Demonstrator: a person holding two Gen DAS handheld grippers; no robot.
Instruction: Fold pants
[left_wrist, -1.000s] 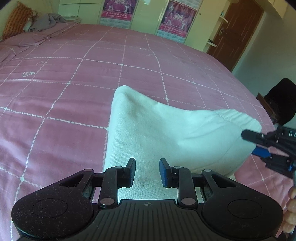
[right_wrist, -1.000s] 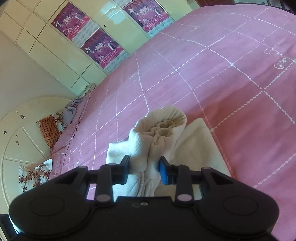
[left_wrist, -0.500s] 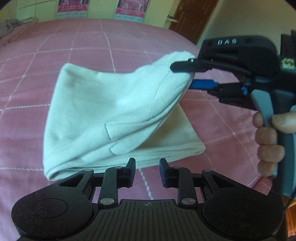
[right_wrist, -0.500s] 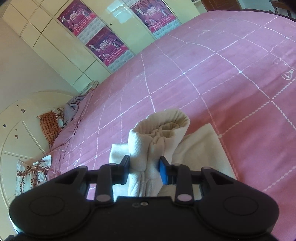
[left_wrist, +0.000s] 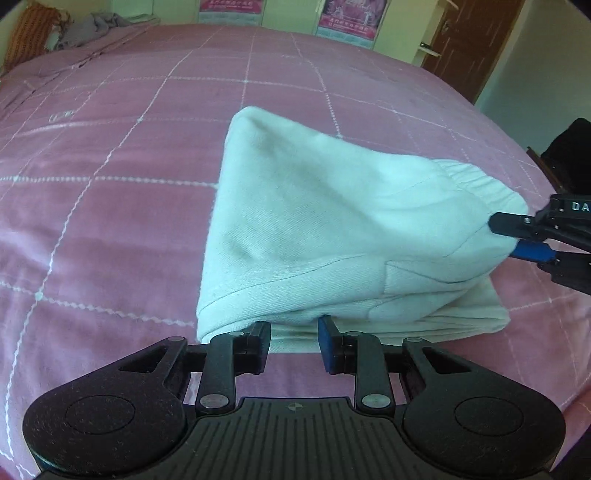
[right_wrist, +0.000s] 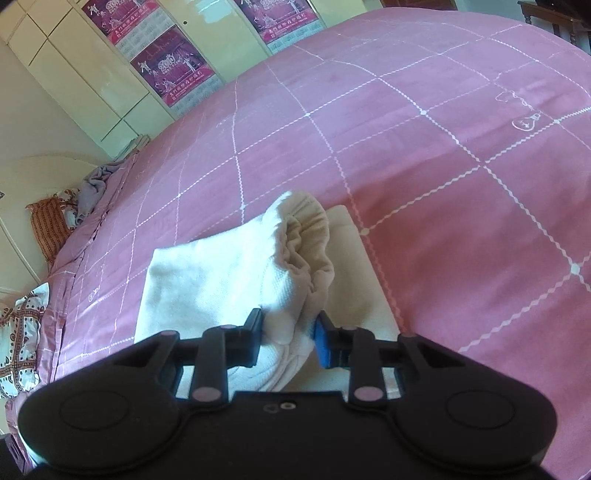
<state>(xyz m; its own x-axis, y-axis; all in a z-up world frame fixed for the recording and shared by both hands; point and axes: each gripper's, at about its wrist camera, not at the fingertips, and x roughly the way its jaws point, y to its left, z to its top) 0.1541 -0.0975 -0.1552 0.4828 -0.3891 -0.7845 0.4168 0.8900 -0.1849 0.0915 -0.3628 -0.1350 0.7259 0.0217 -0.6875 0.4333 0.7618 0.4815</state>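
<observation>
So I've got the pants (left_wrist: 332, 229) sitting on the pink bed (left_wrist: 110, 184), already folded down to a chunky bundle, with the top flap lifted at its right end. My right claw (right_wrist: 288, 332) is pinched on the bunched waistband (right_wrist: 306, 236) and has just squeezed a bit tighter on it, holding that corner up off the layer below. My left claw (left_wrist: 293, 345) is empty, jaws only narrowly apart, parked right at the near edge of the bundle. The bundle runs left to right in front of it, fold edge on the left. I reckon the flap just needs lowering onto the stack, and the right claw's the one to do it.
</observation>
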